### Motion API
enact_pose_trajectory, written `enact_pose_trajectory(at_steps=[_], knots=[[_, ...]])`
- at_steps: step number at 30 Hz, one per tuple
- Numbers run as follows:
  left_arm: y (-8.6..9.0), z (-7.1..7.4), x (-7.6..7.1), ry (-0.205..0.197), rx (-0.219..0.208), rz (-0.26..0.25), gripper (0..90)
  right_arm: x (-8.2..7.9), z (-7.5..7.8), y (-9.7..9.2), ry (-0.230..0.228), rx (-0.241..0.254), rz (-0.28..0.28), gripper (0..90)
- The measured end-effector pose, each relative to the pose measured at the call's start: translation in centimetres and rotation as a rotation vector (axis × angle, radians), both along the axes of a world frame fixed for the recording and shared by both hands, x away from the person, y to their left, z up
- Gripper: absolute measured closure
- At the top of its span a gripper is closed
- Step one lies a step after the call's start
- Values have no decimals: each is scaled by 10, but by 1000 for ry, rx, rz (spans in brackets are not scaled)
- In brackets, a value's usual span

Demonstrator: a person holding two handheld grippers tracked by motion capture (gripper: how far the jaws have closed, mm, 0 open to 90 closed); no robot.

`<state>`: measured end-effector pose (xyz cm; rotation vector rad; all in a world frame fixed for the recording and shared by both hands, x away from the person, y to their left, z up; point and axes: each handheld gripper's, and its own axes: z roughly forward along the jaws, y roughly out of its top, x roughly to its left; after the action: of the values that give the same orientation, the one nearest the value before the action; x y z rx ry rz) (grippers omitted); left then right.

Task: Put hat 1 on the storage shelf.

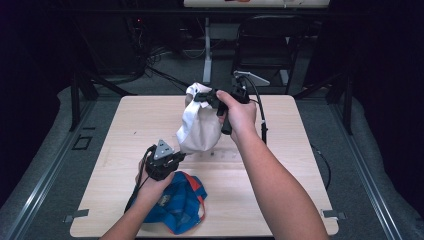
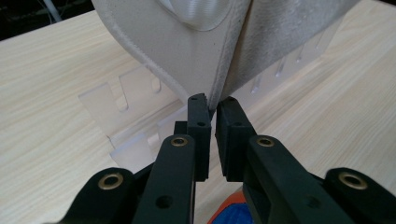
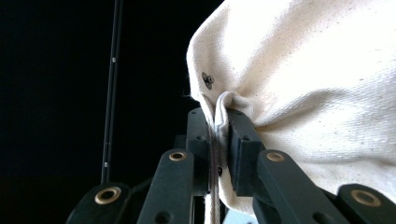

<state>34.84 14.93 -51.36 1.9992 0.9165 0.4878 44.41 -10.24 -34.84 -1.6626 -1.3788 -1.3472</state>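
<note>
Cream canvas makes up the white cloth bag (image 1: 200, 125), which hangs in the air above the middle of the wooden table (image 1: 280, 200), a little toward the far side. Its top is bunched, and its lower tip comes down toward the near left. In the right gripper view, the right gripper (image 3: 218, 122) has its jaws pressed together on a fold of the bag's upper edge, and a thin cord runs down between them. The left gripper (image 2: 212, 105), seen in its own view, has its jaws nearly together on the seam at the bag's lower corner, so the bag is held at both ends. Just under the bag, a clear plastic piece with slots (image 2: 128, 119) lies flat on the table. On the near side of the table, below the left hand (image 1: 152, 187), a blue and orange cloth (image 1: 182, 205) lies crumpled.
</note>
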Motion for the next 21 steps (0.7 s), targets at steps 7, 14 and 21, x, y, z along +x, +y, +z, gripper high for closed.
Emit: enact_pose_trajectory(at_steps=[7, 14, 21], knots=[[9, -9, 2, 39, -86, 27, 849, -1, -10, -2, 9, -36, 6, 813], [11, -16, 3, 79, -68, 23, 850, -2, -18, -2, 9, -75, 11, 815], [9, -30, 5, 110, -58, 30, 854, -1, -32, 0, 25, -138, 16, 815]])
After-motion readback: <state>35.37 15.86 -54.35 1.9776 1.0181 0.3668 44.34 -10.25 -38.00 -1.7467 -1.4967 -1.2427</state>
